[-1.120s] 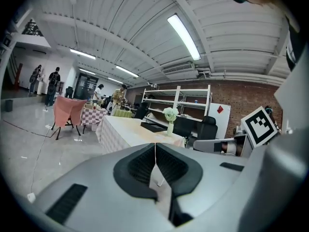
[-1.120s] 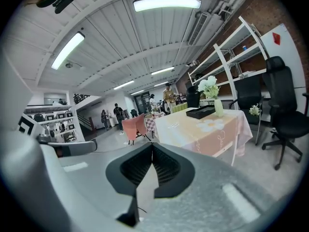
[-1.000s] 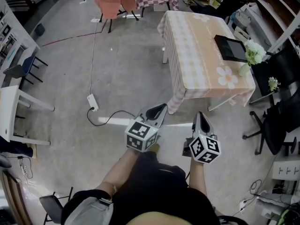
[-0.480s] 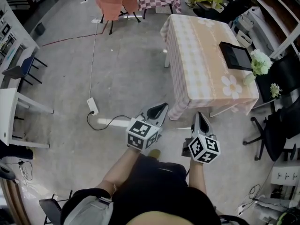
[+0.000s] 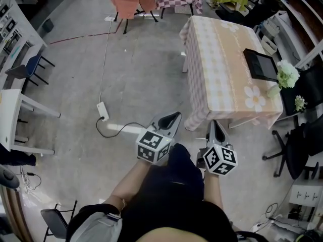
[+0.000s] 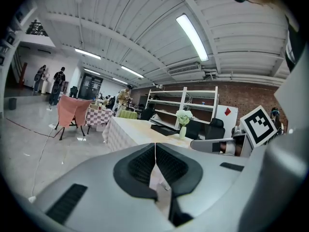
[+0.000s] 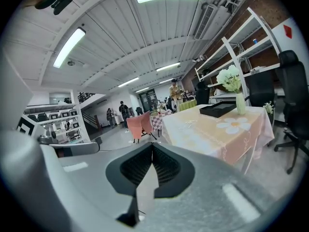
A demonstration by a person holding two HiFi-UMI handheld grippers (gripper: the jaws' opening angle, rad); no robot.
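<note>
by table (image 5: 217,59), left gripper (image 5: 171,117), right gripper (image 5: 214,124) hang closed.

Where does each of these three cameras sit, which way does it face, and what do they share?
Head view: on the person's head, looking steeply down at floor and table; shows arms, left tongs, right tongs.
Left gripper view: on the left tongs, facing forward across the hall; own shut jaws in front, right tongs at right.
Right gripper view: on the right tongs, facing forward at the table; own shut jaws in front.
Shared: all show the table and flower vase.
</note>
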